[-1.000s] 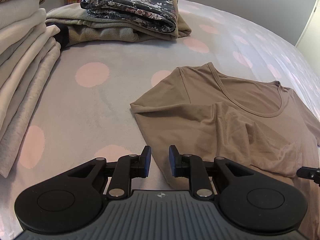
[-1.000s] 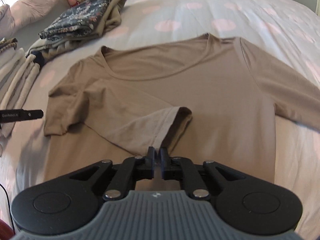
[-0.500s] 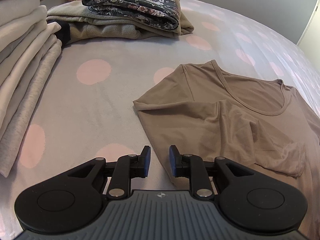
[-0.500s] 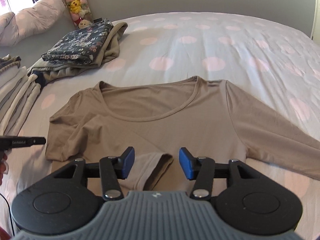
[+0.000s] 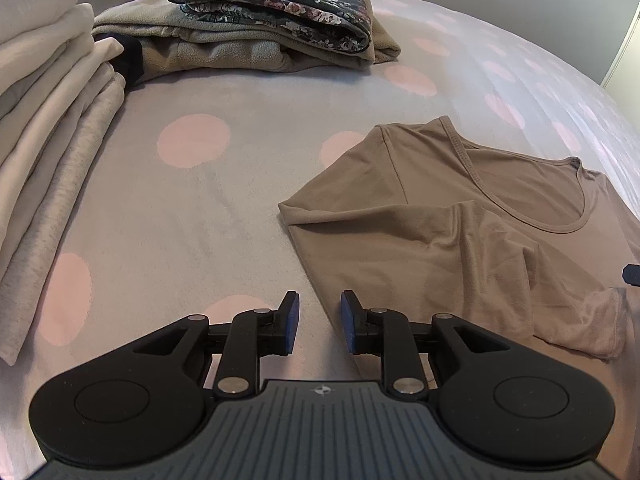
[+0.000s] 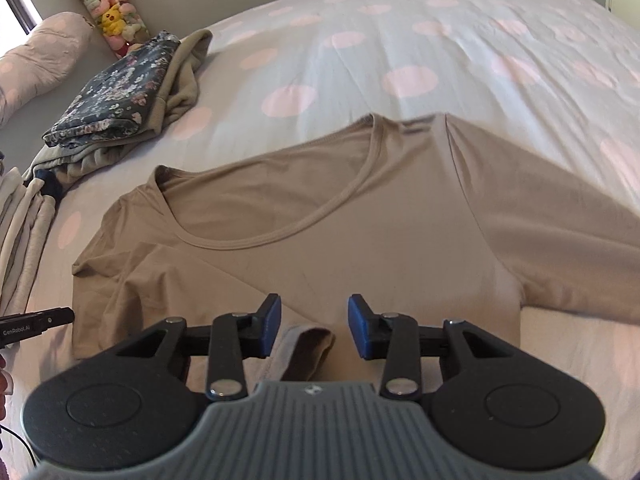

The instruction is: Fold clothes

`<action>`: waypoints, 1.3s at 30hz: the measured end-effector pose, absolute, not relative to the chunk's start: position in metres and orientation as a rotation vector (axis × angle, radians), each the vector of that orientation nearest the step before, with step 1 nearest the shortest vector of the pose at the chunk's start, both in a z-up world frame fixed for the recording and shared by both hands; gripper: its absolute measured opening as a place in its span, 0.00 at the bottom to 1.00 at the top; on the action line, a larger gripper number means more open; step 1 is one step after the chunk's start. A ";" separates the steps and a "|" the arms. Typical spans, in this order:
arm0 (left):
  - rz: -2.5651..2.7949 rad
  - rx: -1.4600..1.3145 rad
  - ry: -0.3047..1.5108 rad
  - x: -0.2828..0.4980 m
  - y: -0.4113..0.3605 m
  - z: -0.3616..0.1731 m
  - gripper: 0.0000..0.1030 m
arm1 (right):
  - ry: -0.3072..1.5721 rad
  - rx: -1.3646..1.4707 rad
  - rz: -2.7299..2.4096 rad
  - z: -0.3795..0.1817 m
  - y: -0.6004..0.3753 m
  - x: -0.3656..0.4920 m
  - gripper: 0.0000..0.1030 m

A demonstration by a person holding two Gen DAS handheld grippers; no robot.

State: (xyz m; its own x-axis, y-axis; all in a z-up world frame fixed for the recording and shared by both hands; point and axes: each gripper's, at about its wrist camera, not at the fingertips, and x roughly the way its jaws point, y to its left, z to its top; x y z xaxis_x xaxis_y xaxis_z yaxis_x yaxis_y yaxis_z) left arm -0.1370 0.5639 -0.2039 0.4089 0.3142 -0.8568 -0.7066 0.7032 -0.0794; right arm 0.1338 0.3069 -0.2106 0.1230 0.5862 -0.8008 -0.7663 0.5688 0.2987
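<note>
A tan long-sleeved shirt (image 6: pixel 360 240) lies flat on the bed, neckline away from me. Its left sleeve (image 6: pixel 192 276) is folded across the chest, and the cuff (image 6: pixel 308 344) lies just below my right gripper (image 6: pixel 314 330), which is open and empty above it. The other sleeve (image 6: pixel 560 232) stretches out to the right. In the left wrist view the shirt (image 5: pixel 460 232) lies to the right of my left gripper (image 5: pixel 319 322), which is open, empty and over the bedspread by the shirt's side edge.
The bedspread (image 5: pixel 200 208) is grey with pink dots. A stack of folded pale clothes (image 5: pixel 44 128) lies at the left. A folded floral garment on olive clothes (image 5: pixel 276 12) lies behind. A pillow (image 6: pixel 36 60) and plush toys (image 6: pixel 108 12) are at the far left.
My right gripper has opened, let go of the sleeve cuff on the shirt's chest, and pulled back and up. My left gripper has moved slightly forward, still open.
</note>
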 end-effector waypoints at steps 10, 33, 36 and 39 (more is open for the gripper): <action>0.664 -0.461 0.954 -0.135 0.562 -0.205 0.20 | 1.100 -0.243 0.984 -0.233 0.304 0.124 0.17; 0.683 -0.530 0.906 -0.151 0.577 -0.206 0.20 | 0.600 -0.332 1.140 -0.020 0.352 0.101 0.03; 0.674 -0.527 0.904 -0.148 0.576 -0.208 0.20 | 0.591 -0.332 1.086 -0.021 0.343 0.120 0.03; 0.649 -0.520 0.904 -0.146 0.573 -0.209 0.20 | 0.605 -0.325 1.024 -0.031 0.333 0.142 0.03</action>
State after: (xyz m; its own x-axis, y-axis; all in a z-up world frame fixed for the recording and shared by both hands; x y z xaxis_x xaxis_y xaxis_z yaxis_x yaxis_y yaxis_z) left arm -0.1455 0.5731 -0.2093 0.4547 0.2908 -0.8419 -0.7049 0.6953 -0.1406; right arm 0.1417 0.3326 -0.0310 0.3781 0.6972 -0.6091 -0.8699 0.4926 0.0240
